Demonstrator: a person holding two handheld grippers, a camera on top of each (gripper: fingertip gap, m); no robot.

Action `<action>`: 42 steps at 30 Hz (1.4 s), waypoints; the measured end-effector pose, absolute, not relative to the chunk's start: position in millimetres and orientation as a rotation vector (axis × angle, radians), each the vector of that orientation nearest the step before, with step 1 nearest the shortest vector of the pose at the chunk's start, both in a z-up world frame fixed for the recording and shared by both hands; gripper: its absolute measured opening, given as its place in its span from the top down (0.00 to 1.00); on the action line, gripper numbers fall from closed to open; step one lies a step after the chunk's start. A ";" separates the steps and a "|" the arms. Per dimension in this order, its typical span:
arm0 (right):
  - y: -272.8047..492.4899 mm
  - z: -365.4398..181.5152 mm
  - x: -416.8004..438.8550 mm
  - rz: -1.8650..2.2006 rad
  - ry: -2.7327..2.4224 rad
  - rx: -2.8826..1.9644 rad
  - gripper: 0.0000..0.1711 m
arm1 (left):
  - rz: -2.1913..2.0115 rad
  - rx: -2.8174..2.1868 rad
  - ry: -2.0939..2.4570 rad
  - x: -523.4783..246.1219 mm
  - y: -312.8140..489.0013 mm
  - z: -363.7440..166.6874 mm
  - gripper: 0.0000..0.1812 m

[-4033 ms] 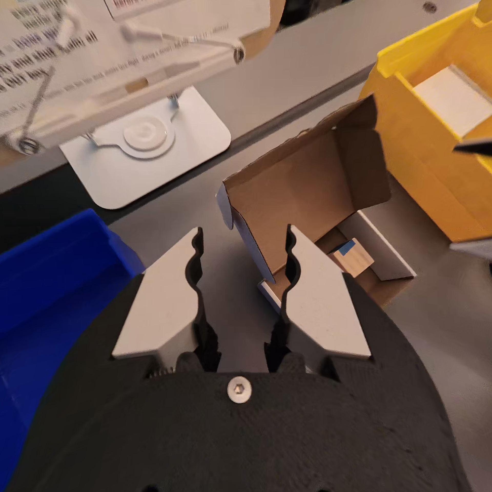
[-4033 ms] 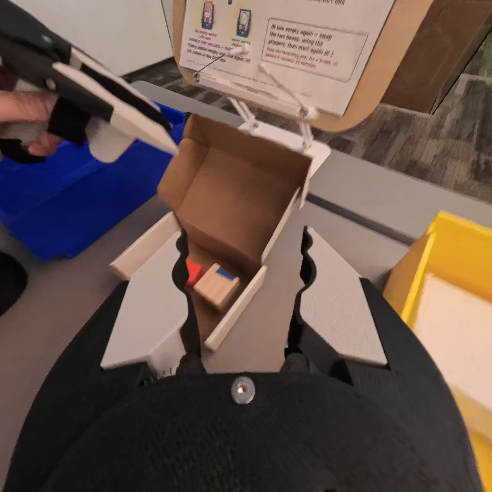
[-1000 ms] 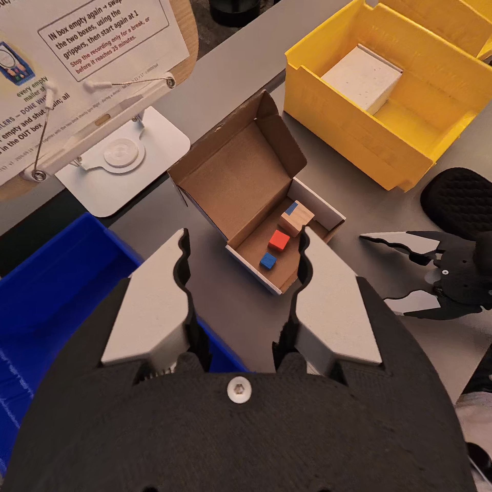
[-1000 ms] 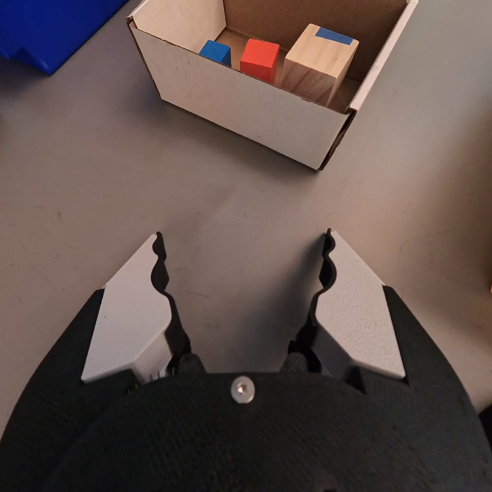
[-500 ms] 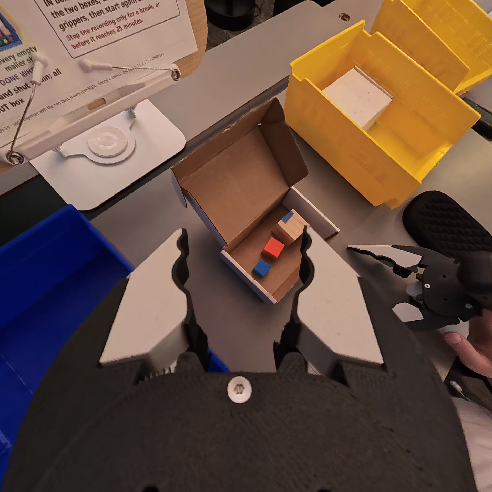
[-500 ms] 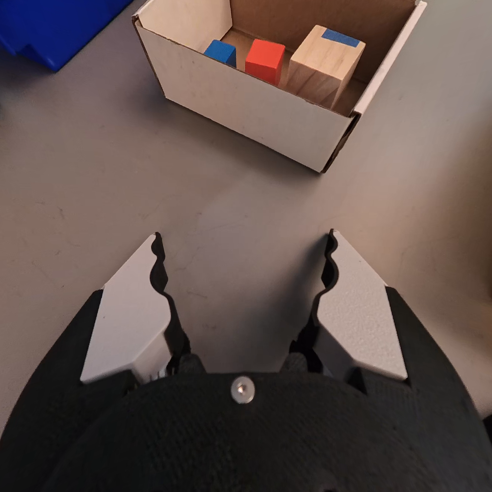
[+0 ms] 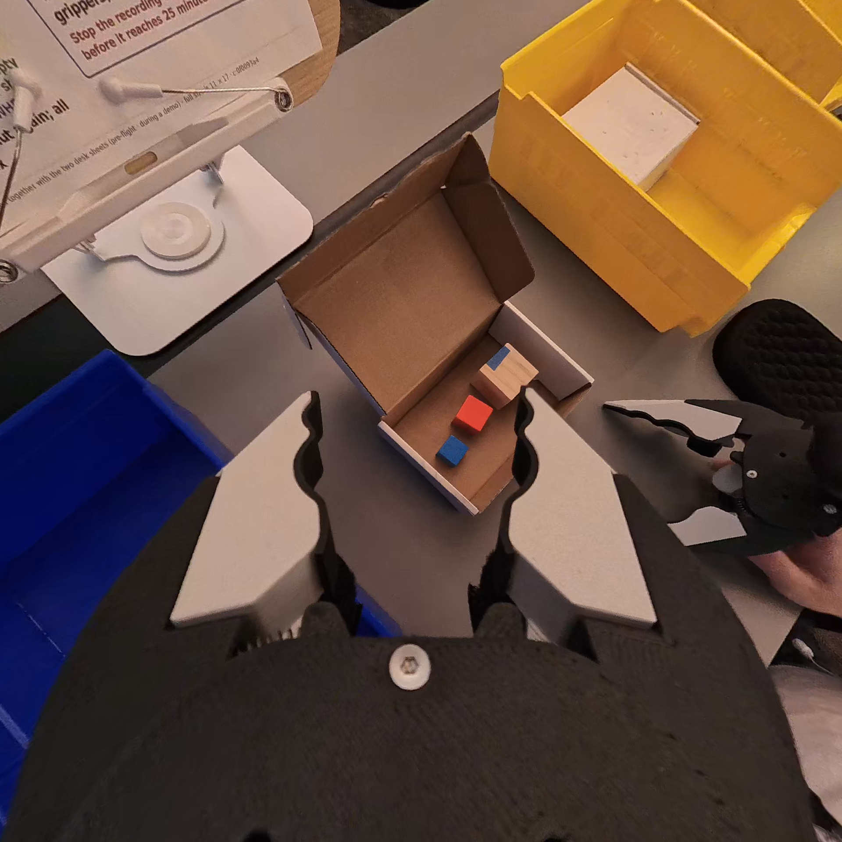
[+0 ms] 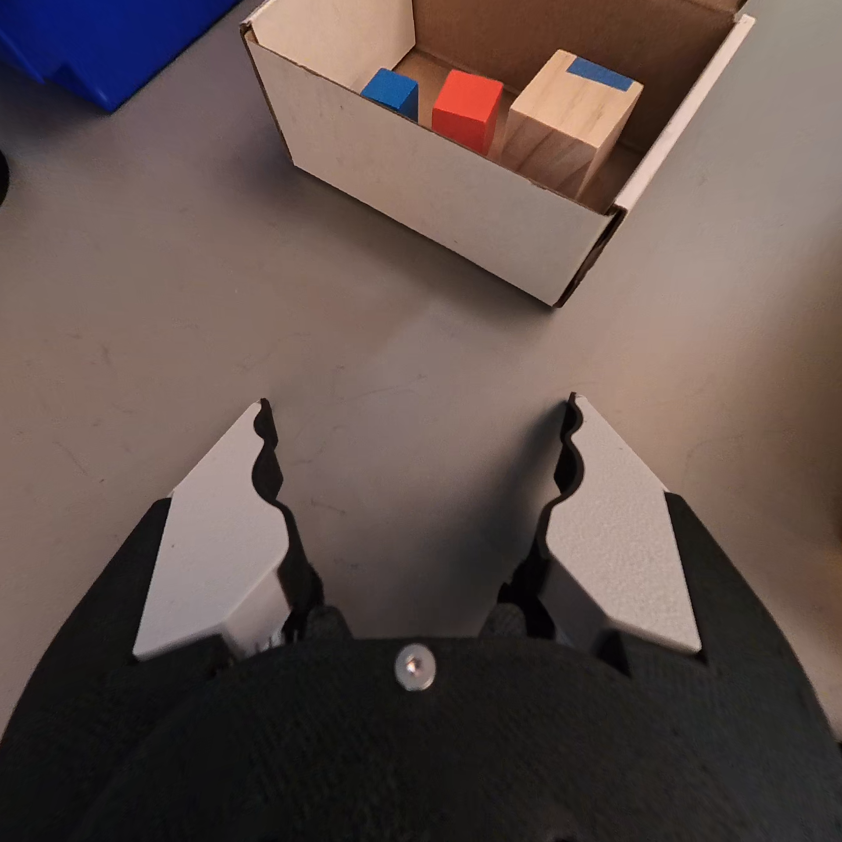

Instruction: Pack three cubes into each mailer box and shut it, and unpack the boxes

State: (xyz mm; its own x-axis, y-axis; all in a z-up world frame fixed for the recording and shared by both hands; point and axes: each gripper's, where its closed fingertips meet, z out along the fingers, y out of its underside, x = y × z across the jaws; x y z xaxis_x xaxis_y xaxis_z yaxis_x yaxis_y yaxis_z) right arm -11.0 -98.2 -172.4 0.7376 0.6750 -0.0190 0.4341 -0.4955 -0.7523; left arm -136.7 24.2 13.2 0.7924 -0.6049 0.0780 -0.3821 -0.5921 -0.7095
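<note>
An open white mailer box [image 7: 412, 449] stands on the grey table with its lid [image 7: 401, 296] tilted back. Inside lie a small blue cube [image 7: 452, 450], a red cube [image 7: 473, 413] and a larger wooden cube with a blue patch [image 7: 505, 377]. My left gripper [image 7: 417, 398] is open and empty, above and just short of the box. My right gripper [image 8: 417, 403] is open and empty, low over the table in front of the box's white wall [image 8: 437, 191]; it also shows in the left wrist view [image 7: 638, 469]. The right wrist view shows the blue cube [image 8: 392, 93], red cube [image 8: 467, 109] and wooden cube [image 8: 569, 123].
A yellow bin [image 7: 592, 196] at the back right holds a shut white mailer box [image 7: 628, 123]. A blue bin [image 7: 82, 492] stands at the left. A white stand [image 7: 173, 269] with an instruction sheet is at the back left. A black padded object [image 7: 783, 351] lies at the right. The red cube [image 7: 473, 413] is about equally far from each gripper, around 15 cm. Seen from the right wrist view [image 8: 466, 91] as well.
The left gripper has drifted and come a little closer to the open box. The right gripper has edged slightly toward the box. Both stay open; the cubes have not moved.
</note>
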 end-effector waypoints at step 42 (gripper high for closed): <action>-16.4 85.9 1.4 0.286 -0.849 -1.423 0.88 | -0.579 -1.679 0.569 -150.6 44.9 113.5 0.55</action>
